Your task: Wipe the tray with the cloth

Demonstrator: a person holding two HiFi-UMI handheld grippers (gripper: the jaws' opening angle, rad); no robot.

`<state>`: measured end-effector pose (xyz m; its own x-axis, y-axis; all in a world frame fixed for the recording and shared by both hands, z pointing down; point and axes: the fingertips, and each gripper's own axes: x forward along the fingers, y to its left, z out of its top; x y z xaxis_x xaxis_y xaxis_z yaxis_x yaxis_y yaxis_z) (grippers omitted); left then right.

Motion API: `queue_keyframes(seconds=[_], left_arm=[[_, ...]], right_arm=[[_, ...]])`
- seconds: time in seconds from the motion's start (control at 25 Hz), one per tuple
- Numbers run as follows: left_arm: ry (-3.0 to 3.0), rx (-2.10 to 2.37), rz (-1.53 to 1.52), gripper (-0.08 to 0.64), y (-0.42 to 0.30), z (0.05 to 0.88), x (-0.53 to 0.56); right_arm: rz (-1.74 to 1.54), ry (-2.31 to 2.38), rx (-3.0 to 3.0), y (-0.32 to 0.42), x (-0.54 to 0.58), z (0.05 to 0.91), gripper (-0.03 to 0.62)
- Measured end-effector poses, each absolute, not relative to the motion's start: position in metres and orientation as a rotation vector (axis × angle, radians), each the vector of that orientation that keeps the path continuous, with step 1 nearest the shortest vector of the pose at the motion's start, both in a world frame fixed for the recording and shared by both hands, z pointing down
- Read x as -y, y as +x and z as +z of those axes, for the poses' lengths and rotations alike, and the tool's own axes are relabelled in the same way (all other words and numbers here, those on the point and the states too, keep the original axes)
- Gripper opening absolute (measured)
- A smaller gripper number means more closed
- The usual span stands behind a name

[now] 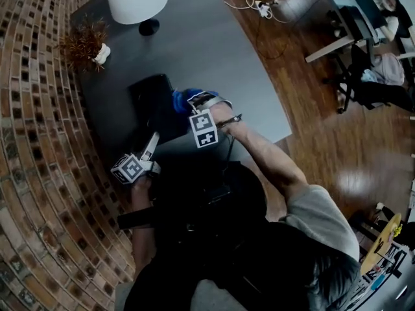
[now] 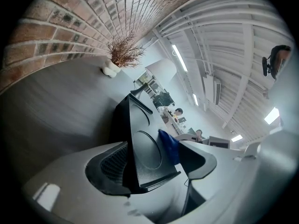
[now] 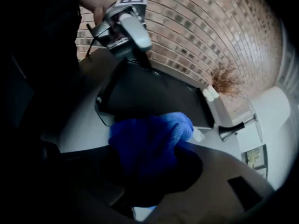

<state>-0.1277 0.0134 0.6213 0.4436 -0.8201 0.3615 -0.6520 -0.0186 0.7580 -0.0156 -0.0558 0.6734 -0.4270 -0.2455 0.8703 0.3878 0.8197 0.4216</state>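
Note:
A black tray (image 1: 150,105) lies on the grey table (image 1: 214,57) near the brick wall. My left gripper (image 1: 152,144) is shut on the tray's near edge; in the left gripper view the tray (image 2: 145,143) sits wedged between the two jaws (image 2: 149,164). My right gripper (image 1: 198,102) is at the tray's right side, shut on a bunched blue cloth (image 1: 181,99). In the right gripper view the cloth (image 3: 149,141) fills the jaws and hangs just over the tray's (image 3: 149,94) near rim, with the left gripper (image 3: 126,29) at the far rim.
A white lamp (image 1: 135,2) and a dried plant in a small white pot (image 1: 84,44) stand at the table's far end. The brick wall runs along the left. The table's right edge drops to a wooden floor with desks and chairs beyond.

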Motion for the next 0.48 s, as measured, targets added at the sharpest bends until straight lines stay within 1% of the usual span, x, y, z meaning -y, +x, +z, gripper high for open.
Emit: queue_keyframes(seconds=[0.12,0.28,0.36,0.48], left_arm=[[1.734,1.277,-0.221,0.337,-0.124,0.621,-0.013],[1.742,1.277,-0.228,0.337,-0.126,0.620,-0.011],[1.740,1.270,-0.223,0.337,-0.127,0.622,-0.013],[1.740,1.266,-0.245,0.337,-0.128,0.622,-0.011]], right_arm=[[-0.726,-0.208,1.852,-0.004,0.020,0.679,0.124],[-0.711,-0.570,1.822,0.039,-0.049,0.679,0.124],[-0.606,-0.462,1.836,0.049,-0.030,0.685,0.126],[-0.481,-0.018,1.821,0.044,0.060,0.690,0.126]])
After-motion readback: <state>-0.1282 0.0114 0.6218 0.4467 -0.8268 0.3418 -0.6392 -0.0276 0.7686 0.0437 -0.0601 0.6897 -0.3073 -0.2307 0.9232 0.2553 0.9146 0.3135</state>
